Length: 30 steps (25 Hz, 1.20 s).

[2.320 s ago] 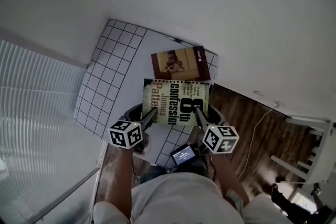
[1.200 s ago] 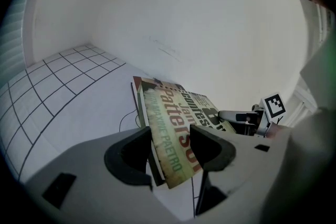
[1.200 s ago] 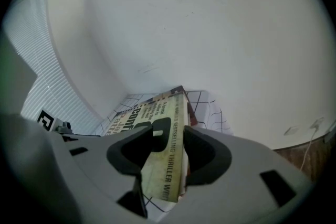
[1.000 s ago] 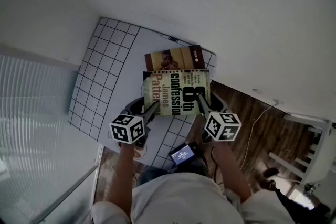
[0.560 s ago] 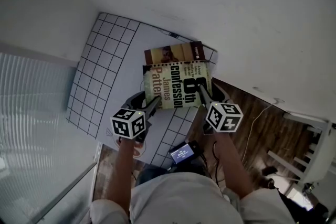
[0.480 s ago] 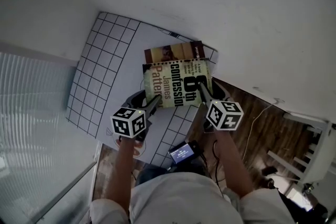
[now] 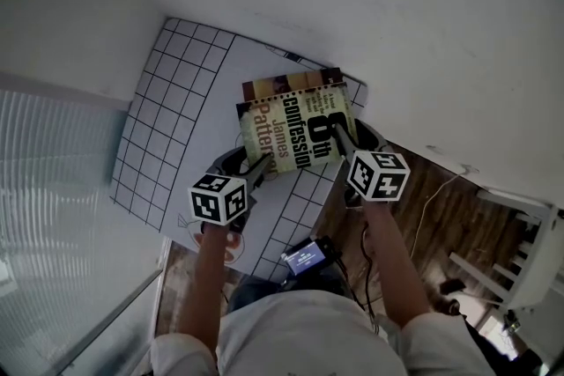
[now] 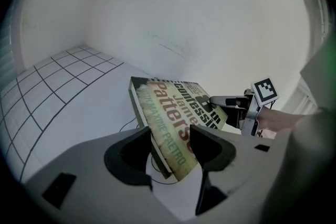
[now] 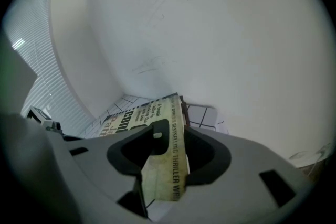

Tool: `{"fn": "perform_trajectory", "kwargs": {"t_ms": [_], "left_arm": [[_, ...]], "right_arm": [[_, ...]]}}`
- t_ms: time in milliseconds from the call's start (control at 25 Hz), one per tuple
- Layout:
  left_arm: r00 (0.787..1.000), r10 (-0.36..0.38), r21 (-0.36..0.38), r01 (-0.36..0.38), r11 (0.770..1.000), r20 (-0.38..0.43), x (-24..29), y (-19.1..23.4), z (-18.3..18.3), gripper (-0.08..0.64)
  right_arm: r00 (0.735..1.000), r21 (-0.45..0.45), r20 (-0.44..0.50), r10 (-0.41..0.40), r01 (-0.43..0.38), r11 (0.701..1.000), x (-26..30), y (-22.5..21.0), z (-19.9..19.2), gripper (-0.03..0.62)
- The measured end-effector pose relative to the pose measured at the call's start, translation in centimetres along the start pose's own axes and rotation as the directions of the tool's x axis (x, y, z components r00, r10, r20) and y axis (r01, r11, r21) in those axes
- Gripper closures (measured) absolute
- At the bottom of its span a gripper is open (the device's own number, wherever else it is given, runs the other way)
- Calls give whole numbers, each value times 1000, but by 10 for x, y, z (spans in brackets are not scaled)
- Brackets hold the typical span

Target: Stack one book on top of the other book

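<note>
A: Grip state?
B: Left gripper (image 7: 256,174) and right gripper (image 7: 338,142) each clamped on opposite sides of the green paperback (image 7: 291,129); it hangs tilted over the brown book (image 7: 286,84), worktop's (image 7: 167,128) far-right corner.
A: Handling?
B: Likely light, floppy; use 2 edge holds.

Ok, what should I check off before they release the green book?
1. Left gripper clamped on the green book: ok, its near corner sits between the jaws.
2. Right gripper clamped on it: ok, its edge is pinched.
3. Green book over the brown book: ok, it covers most of it.
4. Edges lined up: not ok, a brown strip shows at the far side and the green book sits askew.
5. Green book resting on the brown book: cannot tell.
</note>
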<state>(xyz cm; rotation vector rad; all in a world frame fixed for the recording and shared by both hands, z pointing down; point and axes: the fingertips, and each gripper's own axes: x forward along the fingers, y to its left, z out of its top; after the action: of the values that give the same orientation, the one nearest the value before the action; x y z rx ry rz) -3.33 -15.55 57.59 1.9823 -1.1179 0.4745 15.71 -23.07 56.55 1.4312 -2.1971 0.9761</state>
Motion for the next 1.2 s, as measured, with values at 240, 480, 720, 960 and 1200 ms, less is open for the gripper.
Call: {"fn": "perform_trajectory", "kwargs": {"t_ms": [240, 480, 720, 960, 1200], "left_arm": [[1000, 13, 12, -13, 1000, 3, 7, 3, 12, 321], [1000, 12, 17, -12, 1000, 11, 12, 6, 18, 321], [1000, 18, 11, -18, 1000, 11, 18, 8, 26, 321], [999, 21, 10, -21, 1000, 32, 20, 11, 31, 321], [998, 15, 16, -16, 1000, 61, 21, 14, 35, 321]], "right_arm": [[1000, 5, -6, 10, -10, 1000, 13, -5, 9, 413], [1000, 3, -4, 7, -7, 1000, 19, -8, 14, 413], [1000, 3, -14, 10, -10, 1000, 27, -11, 21, 412], [1000, -4, -5, 9, -10, 1000, 31, -11, 27, 411], [1000, -7, 21, -1, 1, 1000, 32, -10, 29, 410]]}}
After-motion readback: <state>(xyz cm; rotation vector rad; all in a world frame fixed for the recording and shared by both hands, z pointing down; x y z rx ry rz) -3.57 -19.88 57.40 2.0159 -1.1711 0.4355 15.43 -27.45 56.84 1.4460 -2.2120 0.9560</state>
